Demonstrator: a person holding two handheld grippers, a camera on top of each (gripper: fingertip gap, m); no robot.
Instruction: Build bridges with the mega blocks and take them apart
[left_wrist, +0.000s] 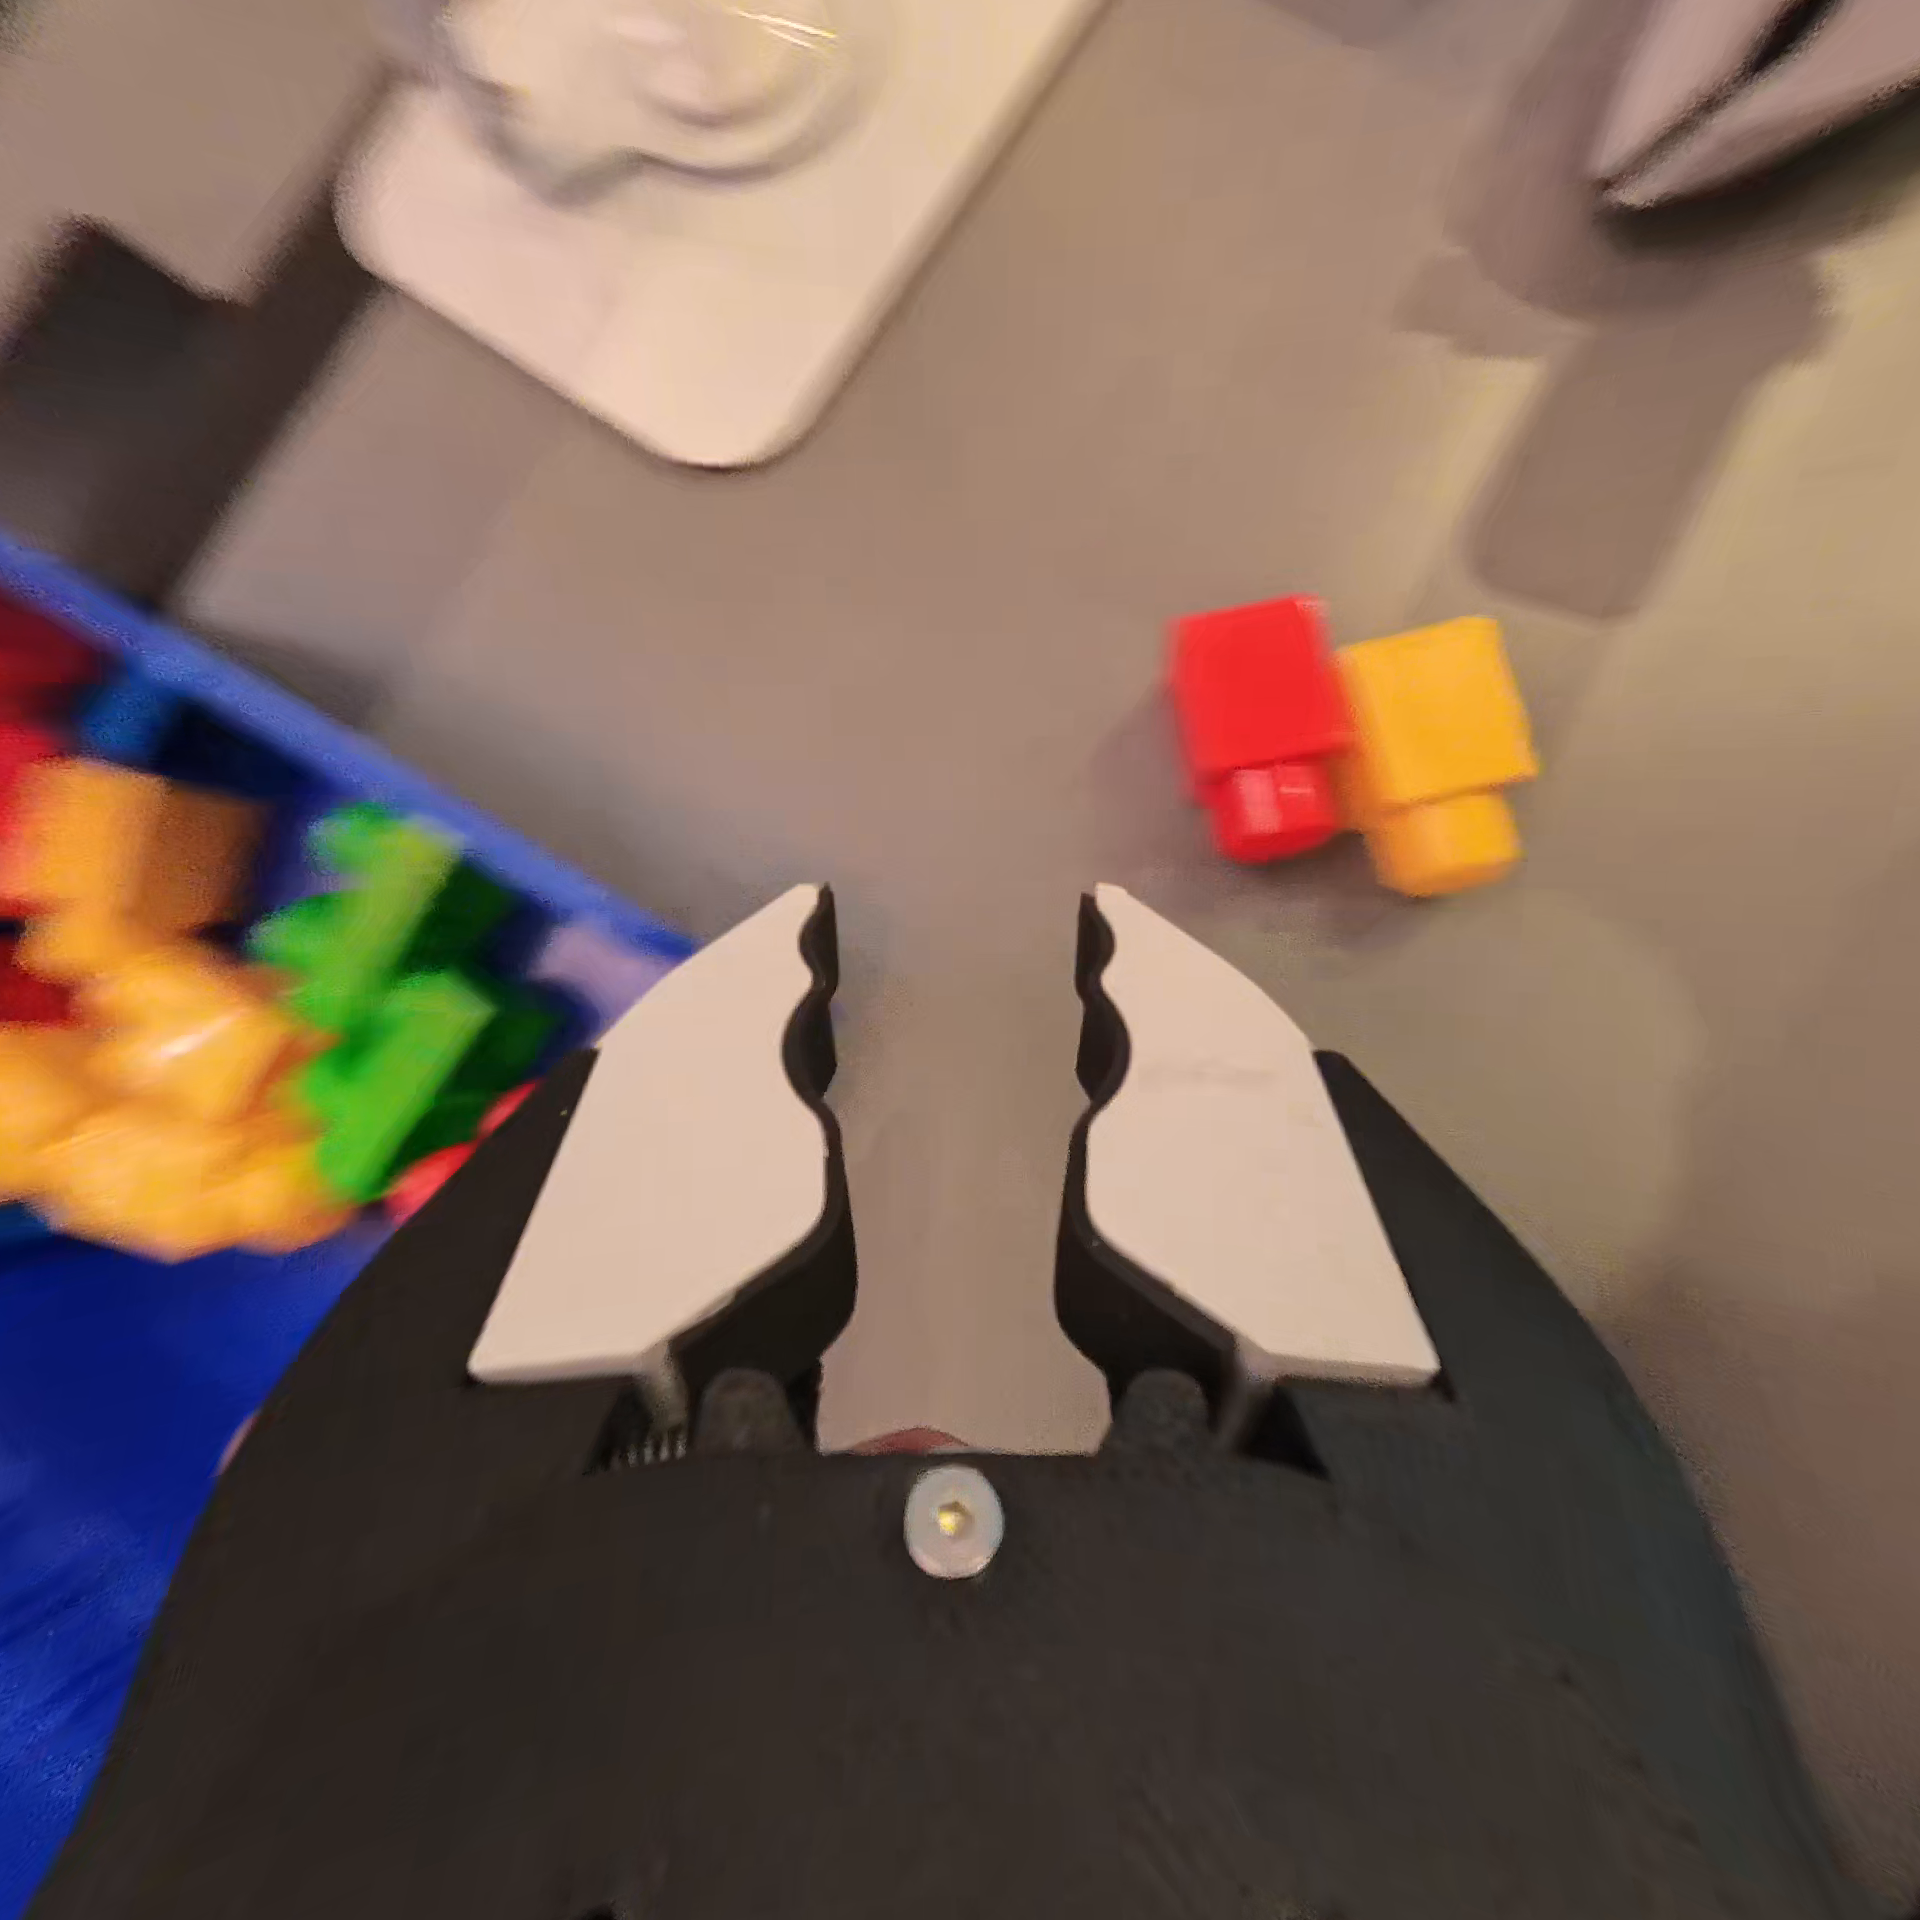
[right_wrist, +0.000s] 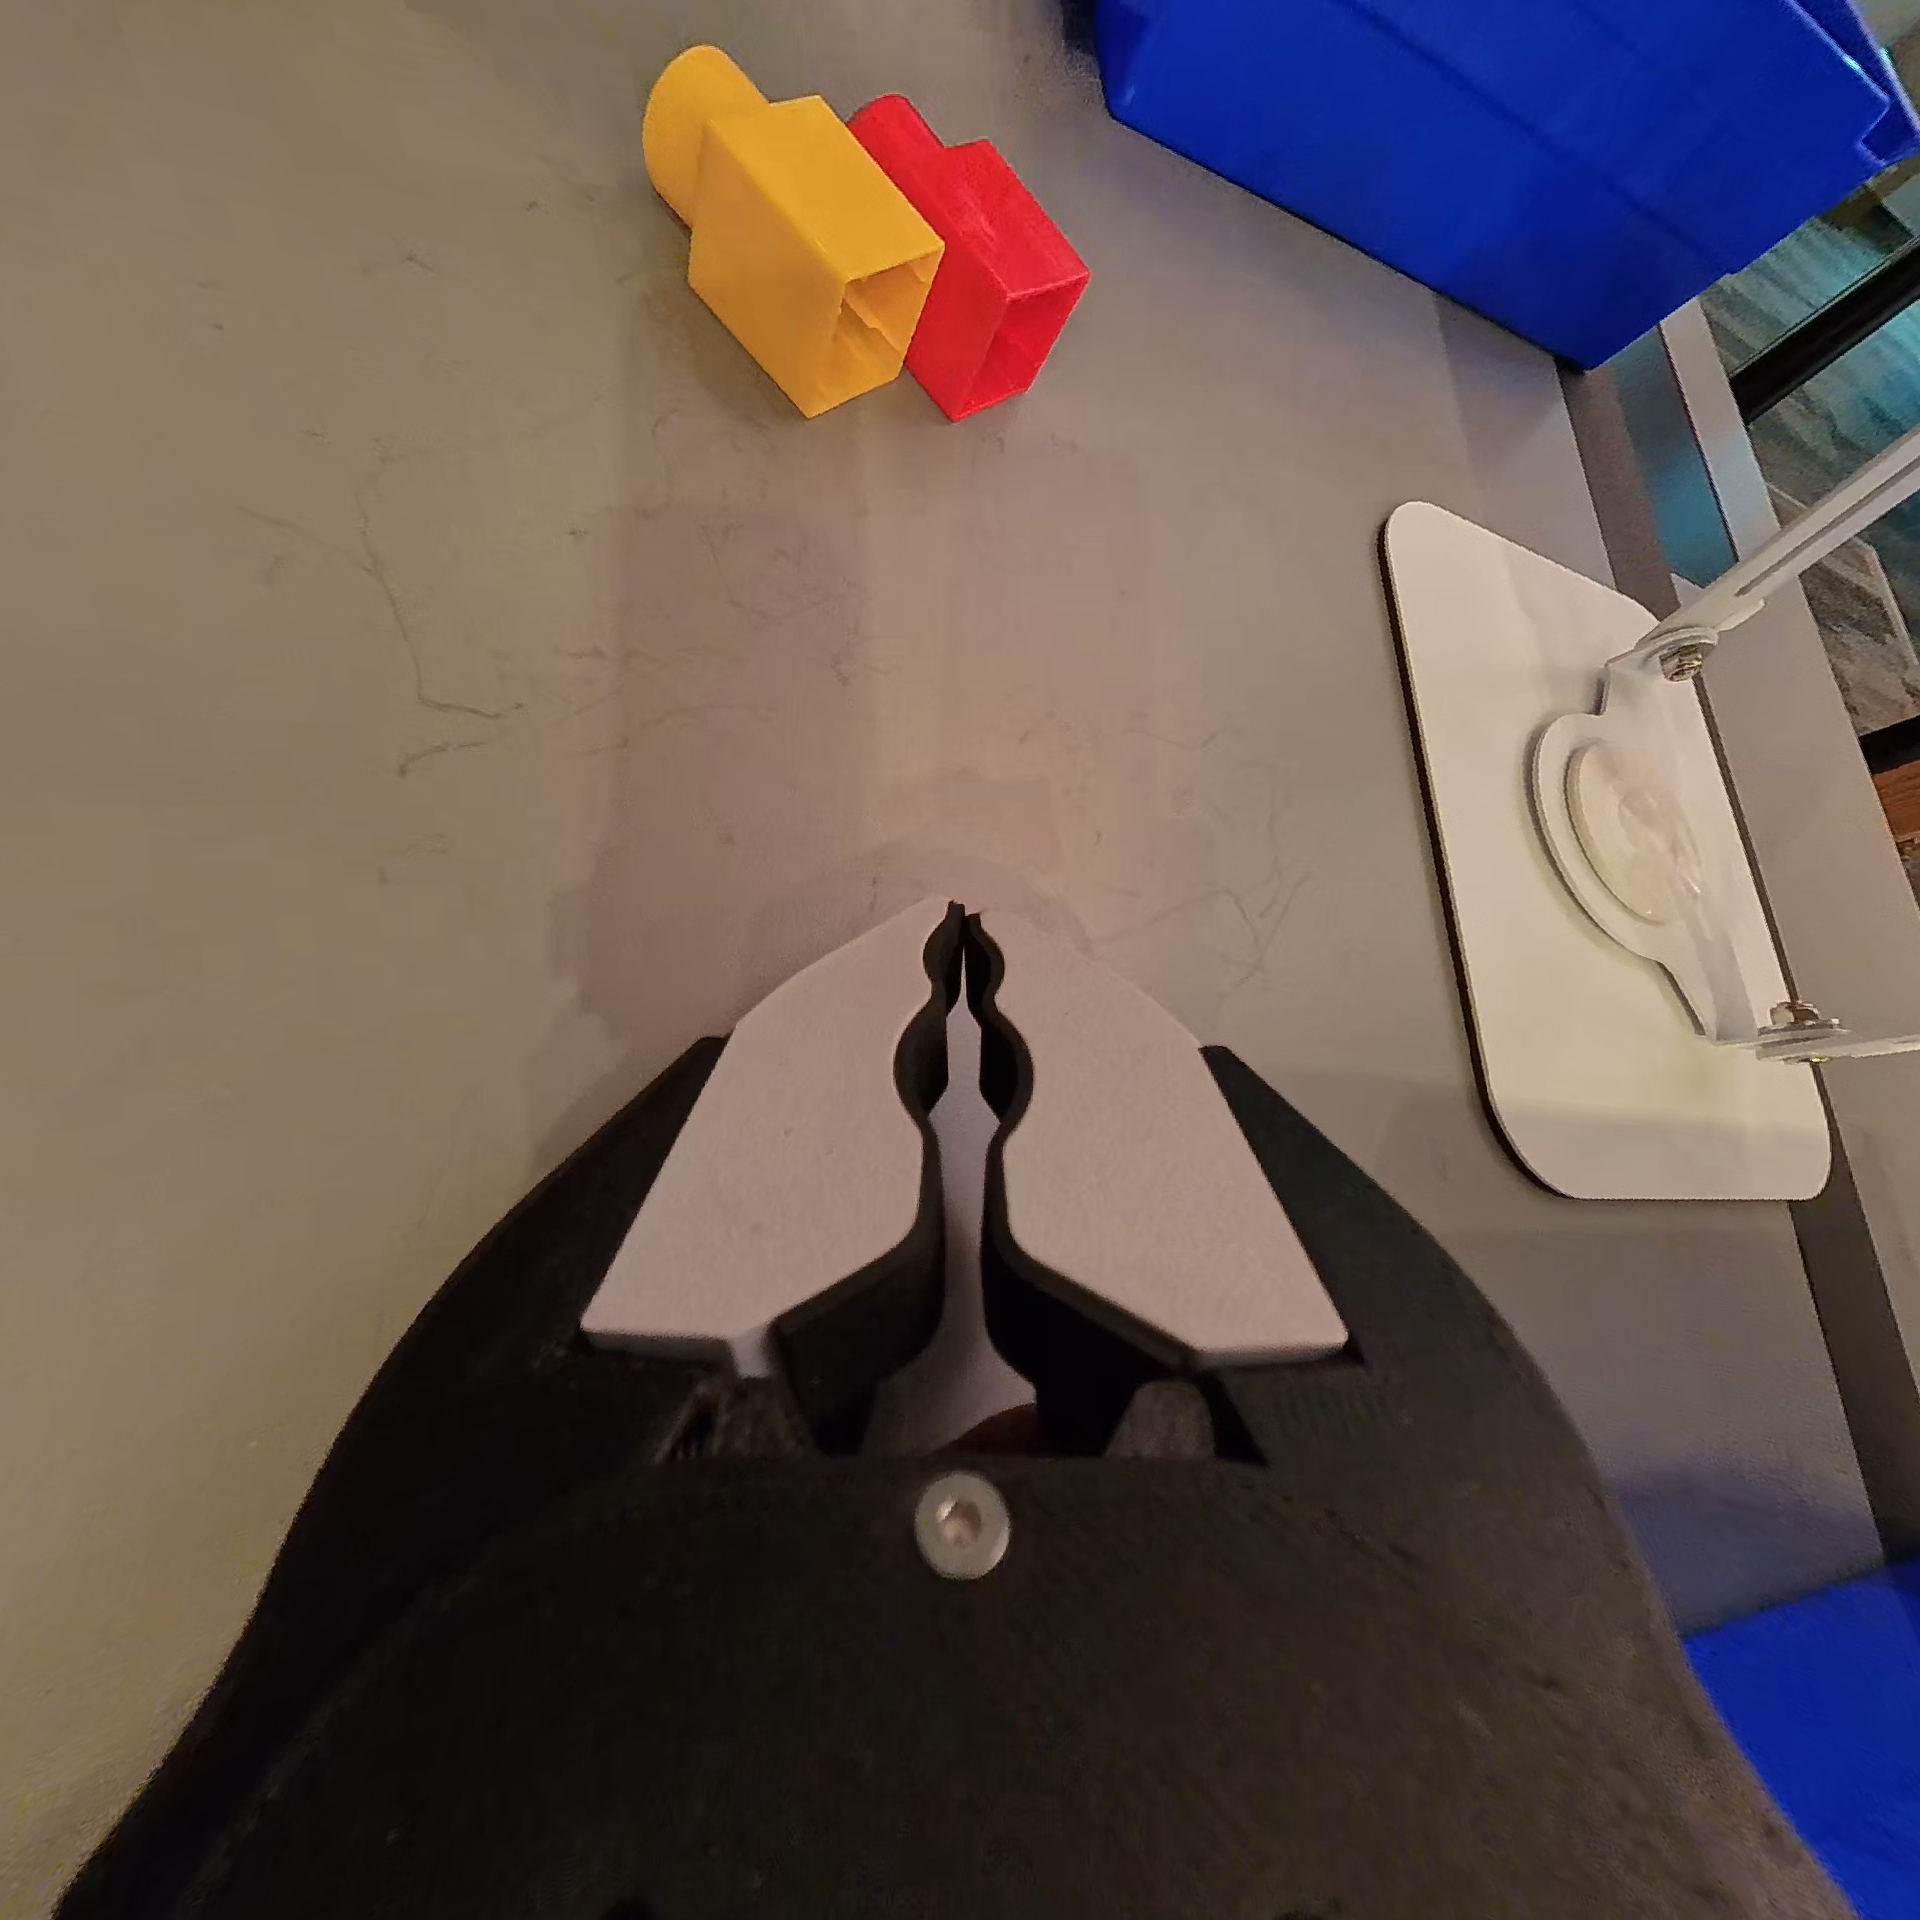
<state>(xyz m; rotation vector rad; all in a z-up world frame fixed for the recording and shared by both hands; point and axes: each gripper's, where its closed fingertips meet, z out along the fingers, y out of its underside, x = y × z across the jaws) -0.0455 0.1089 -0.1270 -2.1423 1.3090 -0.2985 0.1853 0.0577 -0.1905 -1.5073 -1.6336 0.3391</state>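
We see our left tongs (left_wrist: 954, 904) spread bare, right tongs (right_wrist: 958, 914) pressed together, glossy boxy red block (right_wrist: 987, 275) touching yellow block (right_wrist: 800, 249) at upper centre.

I see two blocks (right_wrist: 868, 249) lying side by side, touching, on the table (right_wrist: 416, 623). A bin (right_wrist: 1455, 156) sits to their right, a flat base plate (right_wrist: 1538, 831) nearer me.

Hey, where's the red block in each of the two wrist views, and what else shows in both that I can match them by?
Left wrist view: the red block lies on its side on the grey table, right of centre, touching the yellow block on its right.
Right wrist view: the red block lies near the top, right of the yellow block.
Shared landmark: the white base plate.
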